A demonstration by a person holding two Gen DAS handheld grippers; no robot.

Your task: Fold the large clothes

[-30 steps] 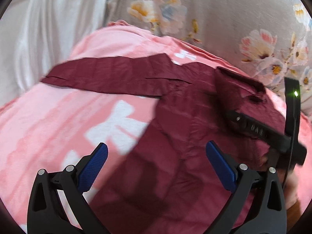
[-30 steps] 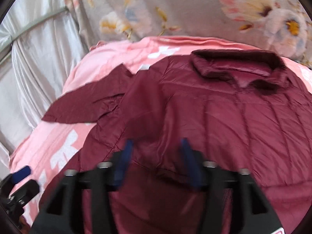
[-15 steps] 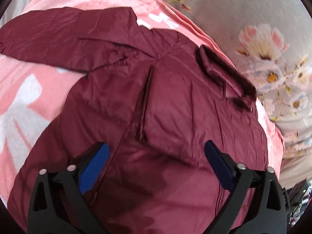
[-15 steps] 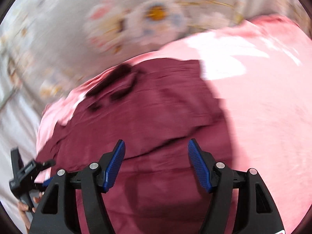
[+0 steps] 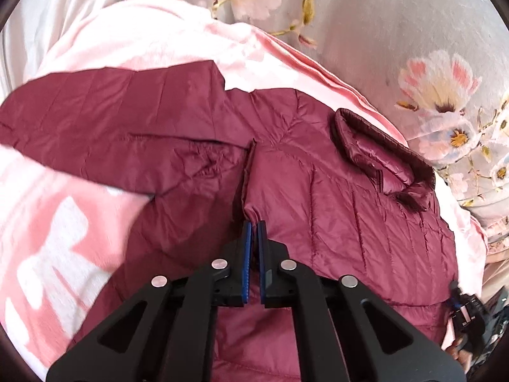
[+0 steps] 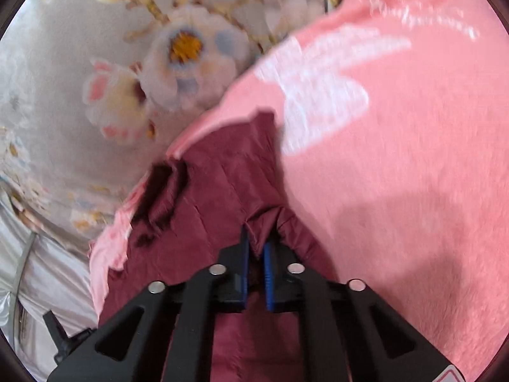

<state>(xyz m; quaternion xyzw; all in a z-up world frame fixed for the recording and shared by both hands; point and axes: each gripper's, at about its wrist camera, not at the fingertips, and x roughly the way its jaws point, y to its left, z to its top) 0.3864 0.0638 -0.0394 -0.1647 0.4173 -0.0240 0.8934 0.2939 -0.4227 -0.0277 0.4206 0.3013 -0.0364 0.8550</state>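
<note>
Quilted maroon jacket (image 5: 334, 197) lies on a fuzzy pink blanket (image 5: 57, 222); left tool (image 5: 253, 227) and right tool (image 6: 256, 242) have just closed, each pinching jacket fabric.

You've got a quilted maroon jacket (image 5: 334, 197) in slightly glossy, crinkled synthetic cloth on a fuzzy matt pink fleece blanket (image 6: 397, 159), smooth floral-print sheet (image 5: 397, 25) behind, and matt black plastic gripper arms with ribbed blue pads (image 5: 246, 261) and shiny metal pins.

both wrist cams close, angled down, sharing jacket (image 5: 334, 197).
</note>
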